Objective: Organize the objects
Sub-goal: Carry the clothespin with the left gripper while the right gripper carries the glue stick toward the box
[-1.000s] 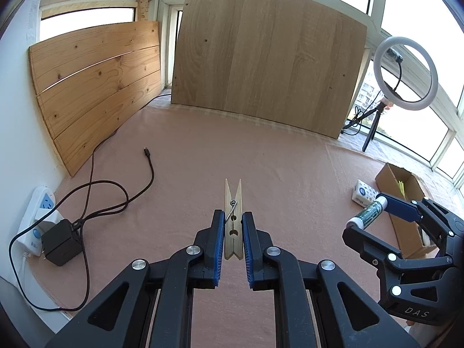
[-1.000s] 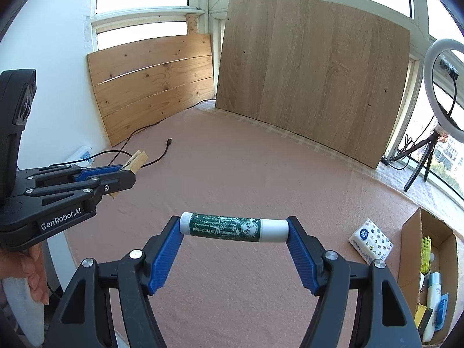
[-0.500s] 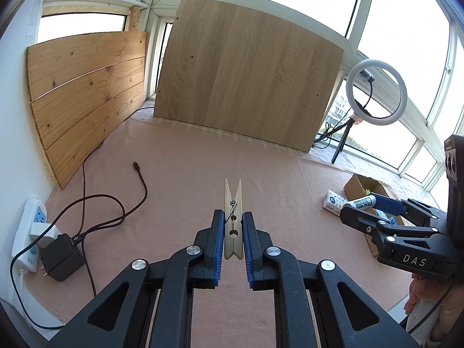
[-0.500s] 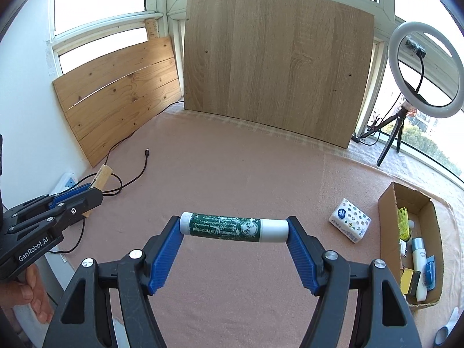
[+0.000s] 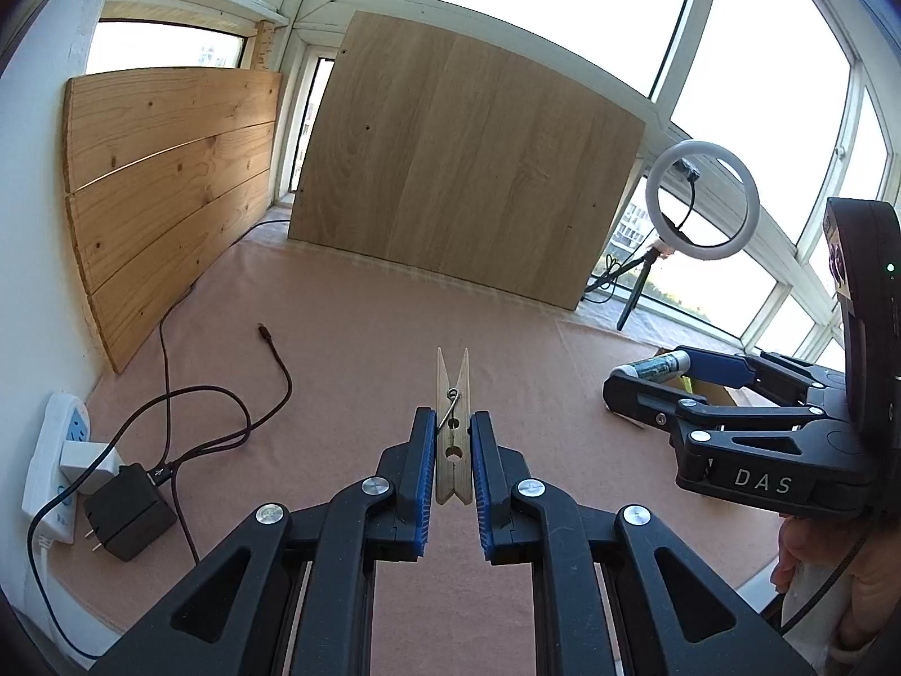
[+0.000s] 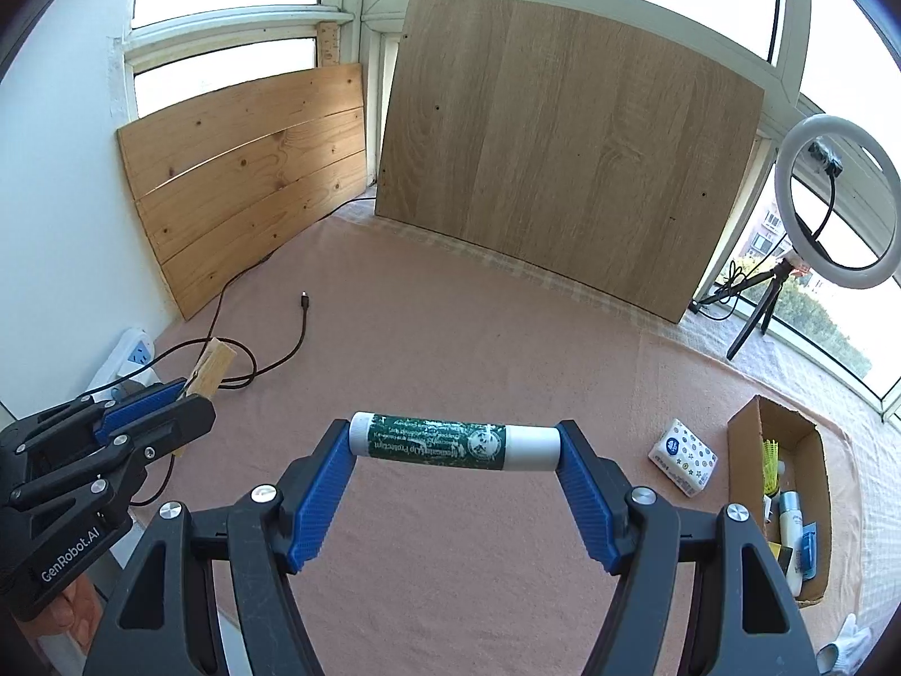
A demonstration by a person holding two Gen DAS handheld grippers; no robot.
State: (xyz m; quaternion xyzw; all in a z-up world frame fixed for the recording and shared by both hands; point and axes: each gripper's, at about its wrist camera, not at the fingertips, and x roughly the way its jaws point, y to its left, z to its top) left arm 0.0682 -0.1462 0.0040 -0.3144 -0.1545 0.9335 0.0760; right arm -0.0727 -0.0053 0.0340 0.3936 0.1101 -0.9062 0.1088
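- Wooden clothespin [image 5: 453, 439]: pale wood, wire spring, split tips pointing away; pinched near its tail between the blue pads of the left gripper [image 5: 454, 467], held off the pink cloth [image 5: 349, 349].
- Tube [image 6: 453, 441]: dark green printed label, white at both ends, lying crosswise; right gripper [image 6: 454, 479] stands wide, clamped on its two ends.
- Right wrist view only: cardboard box [image 6: 742, 428] at far right with a yellow item, a white bottle and more inside; a white patterned tissue pack [image 6: 682, 455] lies on the cloth just beside it.
- Left wrist view only: black adapter [image 5: 129, 512] lying by the white power strip [image 5: 50, 467]; a hand [image 5: 816, 569] under the right gripper.
- Both views: two wooden boards, ring light, loose cable.
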